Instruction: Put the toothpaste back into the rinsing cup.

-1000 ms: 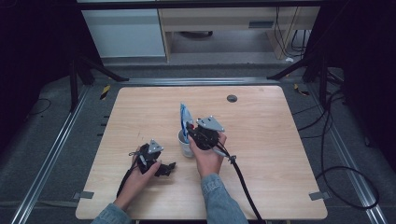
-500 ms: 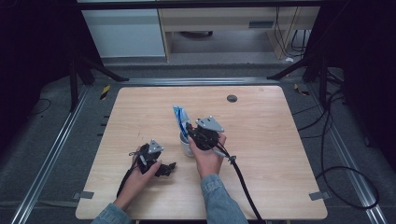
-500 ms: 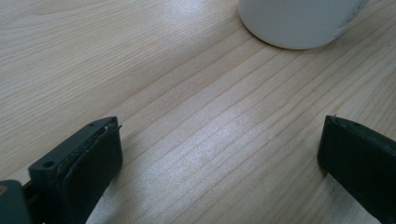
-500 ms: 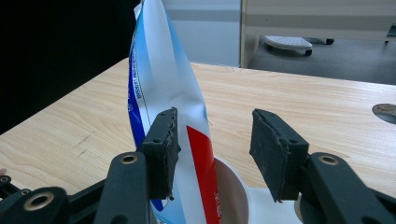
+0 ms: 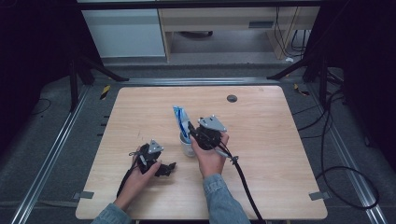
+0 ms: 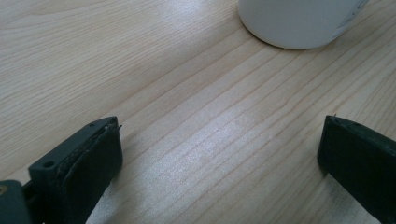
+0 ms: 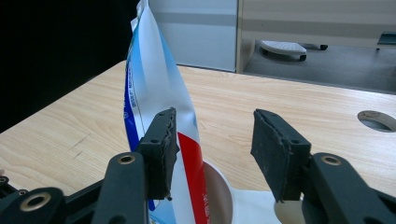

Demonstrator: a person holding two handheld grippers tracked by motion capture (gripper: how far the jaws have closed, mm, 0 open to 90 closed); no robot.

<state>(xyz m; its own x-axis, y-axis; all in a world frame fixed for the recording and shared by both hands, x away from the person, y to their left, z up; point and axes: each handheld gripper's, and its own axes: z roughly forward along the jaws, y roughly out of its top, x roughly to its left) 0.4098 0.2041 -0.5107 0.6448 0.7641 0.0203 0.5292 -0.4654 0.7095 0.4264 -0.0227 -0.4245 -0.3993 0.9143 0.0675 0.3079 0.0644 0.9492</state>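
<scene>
Our right gripper (image 7: 212, 154), jaws parted with nothing pinched, sits just behind the white cup (image 5: 187, 145), whose blue-and-white packet (image 7: 156, 107) stands upright beside our left jaw, while our left gripper (image 5: 164, 169) rests spread nearby.

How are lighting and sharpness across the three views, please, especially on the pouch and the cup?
High view: table evenly lit, surroundings nearly black, pouch small and soft. Left gripper view: a pale sheen on the wood, cup cut off at the top edge. Right gripper view: pouch sharp, background room slightly soft, left side black.
</scene>
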